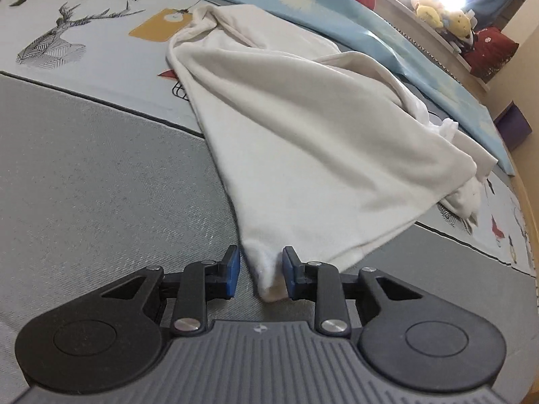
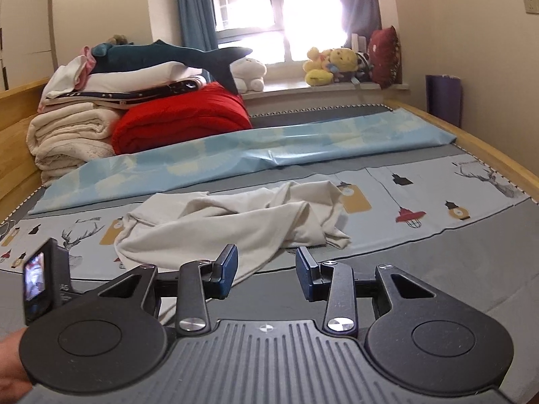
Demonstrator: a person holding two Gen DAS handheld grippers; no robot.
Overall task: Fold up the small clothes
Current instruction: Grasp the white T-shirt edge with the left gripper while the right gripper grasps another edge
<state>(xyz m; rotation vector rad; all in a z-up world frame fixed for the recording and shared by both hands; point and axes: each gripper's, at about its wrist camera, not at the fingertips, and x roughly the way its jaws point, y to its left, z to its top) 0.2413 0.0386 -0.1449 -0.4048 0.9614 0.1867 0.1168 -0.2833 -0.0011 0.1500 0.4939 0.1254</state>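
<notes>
A cream-white small garment (image 1: 303, 141) lies crumpled on the bed. In the left wrist view one corner of it hangs down between the blue pads of my left gripper (image 1: 261, 274). The jaws stand apart, with the right pad touching the cloth and a gap at the left pad. In the right wrist view the same garment (image 2: 235, 225) lies ahead. My right gripper (image 2: 266, 272) is open and empty, low over the grey sheet, with the garment's near edge just past its left finger (image 2: 225, 269).
A printed bedsheet (image 2: 421, 195) with deer and lamps covers the bed. A light blue sheet (image 2: 256, 155) lies behind the garment. Folded blankets, a red quilt (image 2: 182, 124) and a plush shark are stacked at the far left. The wooden bed frame (image 2: 488, 148) runs along the right. The left device shows at the left (image 2: 40, 282).
</notes>
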